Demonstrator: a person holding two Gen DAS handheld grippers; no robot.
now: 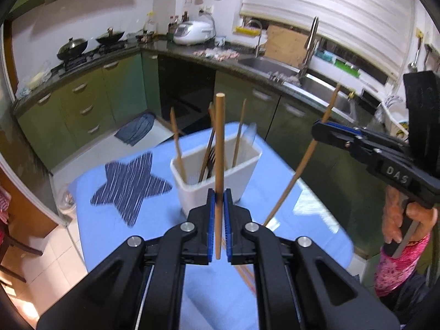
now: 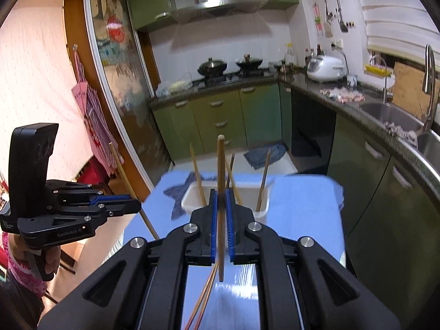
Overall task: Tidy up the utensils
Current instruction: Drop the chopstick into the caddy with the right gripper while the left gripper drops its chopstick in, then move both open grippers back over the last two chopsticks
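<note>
A white utensil holder (image 1: 220,187) stands on the blue-covered table (image 1: 154,225) with several wooden chopsticks and a dark fork in it; it also shows in the right wrist view (image 2: 189,202). My left gripper (image 1: 219,195) is shut on a wooden chopstick (image 1: 219,137), held upright just in front of the holder. My right gripper (image 2: 220,196) is shut on another wooden chopstick (image 2: 220,165), upright, above the table near the holder. Each gripper shows in the other's view, the right one (image 1: 319,130) and the left one (image 2: 134,202). Loose chopsticks (image 2: 203,299) lie on the table below.
A dark striped star-shaped mat (image 1: 129,184) lies left of the holder. Green cabinets, a stove with woks (image 1: 90,44), a rice cooker (image 1: 195,31) and a sink (image 1: 275,66) ring the room. A blue cloth (image 1: 137,130) lies on the floor.
</note>
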